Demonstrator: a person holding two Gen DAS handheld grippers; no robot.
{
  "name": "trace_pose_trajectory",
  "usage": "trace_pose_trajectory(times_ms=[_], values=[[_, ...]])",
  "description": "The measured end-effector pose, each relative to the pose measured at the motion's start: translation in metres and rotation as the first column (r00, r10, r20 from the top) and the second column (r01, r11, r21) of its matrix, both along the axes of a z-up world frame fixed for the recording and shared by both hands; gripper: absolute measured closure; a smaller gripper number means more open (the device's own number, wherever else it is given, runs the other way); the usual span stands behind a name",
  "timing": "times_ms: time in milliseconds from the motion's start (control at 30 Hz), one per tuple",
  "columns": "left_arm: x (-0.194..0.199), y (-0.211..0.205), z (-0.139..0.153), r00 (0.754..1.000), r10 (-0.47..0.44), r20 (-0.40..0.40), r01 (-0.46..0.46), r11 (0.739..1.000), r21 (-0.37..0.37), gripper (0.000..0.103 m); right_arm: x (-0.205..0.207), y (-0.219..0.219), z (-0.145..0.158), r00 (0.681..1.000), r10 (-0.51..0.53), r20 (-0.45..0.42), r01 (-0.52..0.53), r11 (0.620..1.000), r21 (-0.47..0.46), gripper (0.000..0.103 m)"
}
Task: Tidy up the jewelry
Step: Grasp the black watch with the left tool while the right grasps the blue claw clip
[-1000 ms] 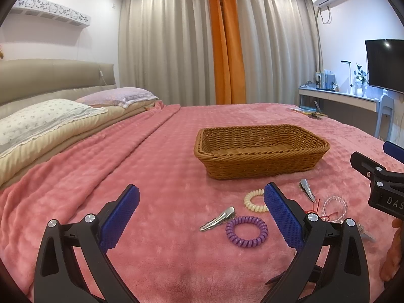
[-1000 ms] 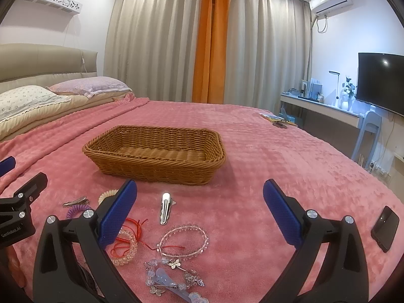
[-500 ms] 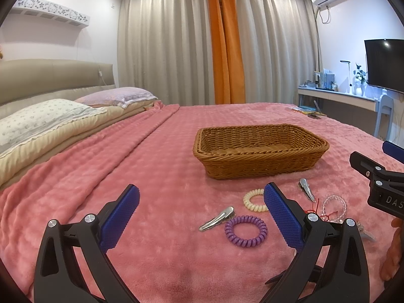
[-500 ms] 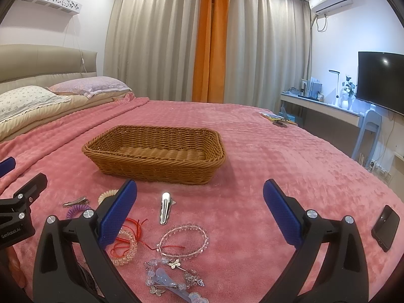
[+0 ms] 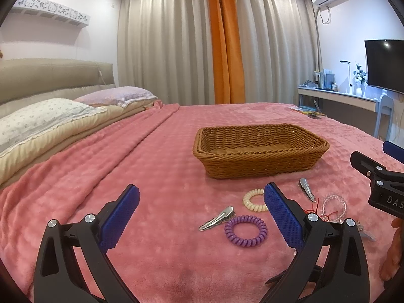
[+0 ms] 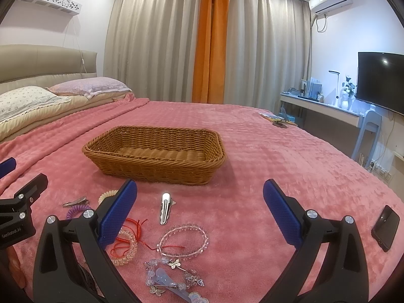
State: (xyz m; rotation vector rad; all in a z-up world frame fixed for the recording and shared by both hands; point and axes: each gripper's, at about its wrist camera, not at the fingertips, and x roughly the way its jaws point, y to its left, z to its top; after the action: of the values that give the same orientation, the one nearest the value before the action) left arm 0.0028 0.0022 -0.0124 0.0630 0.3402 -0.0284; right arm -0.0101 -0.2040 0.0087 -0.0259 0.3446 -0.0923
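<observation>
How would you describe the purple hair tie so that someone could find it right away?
Start at the wicker basket on the pink blanket and come toward the near edge of the bed. Just in front of the cream coil hair tie lies the purple spiral hair tie, beside a silver clip. It is the only purple ring there.

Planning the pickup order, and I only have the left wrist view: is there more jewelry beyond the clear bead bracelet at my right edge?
Observer: Yes. The right wrist view shows a butterfly-charm bracelet lying on the near side of the clear bead bracelet.
Operator: Anything else with it?
Observer: A pale blue clip lies across it, touching.
Operator: Anything farther right?
Observer: A dark phone lies there, well apart from the jewelry.
</observation>
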Motion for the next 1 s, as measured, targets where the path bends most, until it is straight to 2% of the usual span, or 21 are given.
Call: trace_pose_trajectory(times_ms=[133,233,300,400,500,600,700,767,833,867,1000], values=[[0.001,0.006,0.001,0.999,-0.026,-0.026,0.025,0.999,-0.036,0.007,0.001,0.0,0.0,1.0,0.003,-0.002,-0.003,1.0,0.005,0.01],[0.001,0.01,0.003,0.992,-0.084,-0.093,0.077,0.994,-0.079,0.009,0.003,-0.002,0.001,1.0,0.016,-0.025,-0.016,1.0,0.016,0.018],[-0.002,0.011,0.003,0.981,-0.12,-0.152,0.106,0.989,-0.099,0.014,0.003,-0.01,0.001,0.998,0.03,-0.057,-0.027,0.998,0.048,0.022],[-0.012,0.009,0.0,0.954,-0.188,-0.233,0.165,0.979,-0.118,0.021,-0.001,-0.027,0.0,0.992,0.05,-0.112,-0.039,0.995,0.097,0.03],[-0.015,0.0,-0.005,0.905,-0.281,-0.321,0.245,0.958,-0.148,0.031,-0.005,-0.039,-0.002,0.984,0.062,-0.169,-0.043,0.993,0.111,0.039],[-0.013,-0.009,-0.009,0.865,-0.329,-0.379,0.287,0.944,-0.163,0.037,-0.012,-0.047,-0.005,0.972,0.084,-0.219,-0.057,0.991,0.123,0.043],[-0.011,-0.015,-0.016,0.838,-0.338,-0.428,0.29,0.941,-0.175,0.047,-0.02,-0.046,-0.012,0.953,0.13,-0.274,-0.093,0.985,0.143,0.043],[-0.007,-0.016,-0.022,0.822,-0.336,-0.461,0.272,0.941,-0.2,0.049,-0.024,-0.042,-0.017,0.94,0.163,-0.301,-0.12,0.981,0.156,0.043],[-0.002,-0.014,-0.027,0.808,-0.34,-0.481,0.259,0.938,-0.229,0.058,-0.029,-0.034,-0.025,0.925,0.186,-0.332,-0.144,0.979,0.147,0.045],[0.001,-0.012,-0.03,0.795,-0.346,-0.499,0.249,0.935,-0.251,0.067,-0.031,-0.032,-0.028,0.92,0.194,-0.342,-0.153,0.978,0.143,0.046],[0.013,-0.01,-0.033,0.739,-0.403,-0.54,0.257,0.91,-0.326,0.069,-0.03,-0.023,-0.04,0.886,0.221,-0.407,-0.184,0.974,0.129,0.046]])
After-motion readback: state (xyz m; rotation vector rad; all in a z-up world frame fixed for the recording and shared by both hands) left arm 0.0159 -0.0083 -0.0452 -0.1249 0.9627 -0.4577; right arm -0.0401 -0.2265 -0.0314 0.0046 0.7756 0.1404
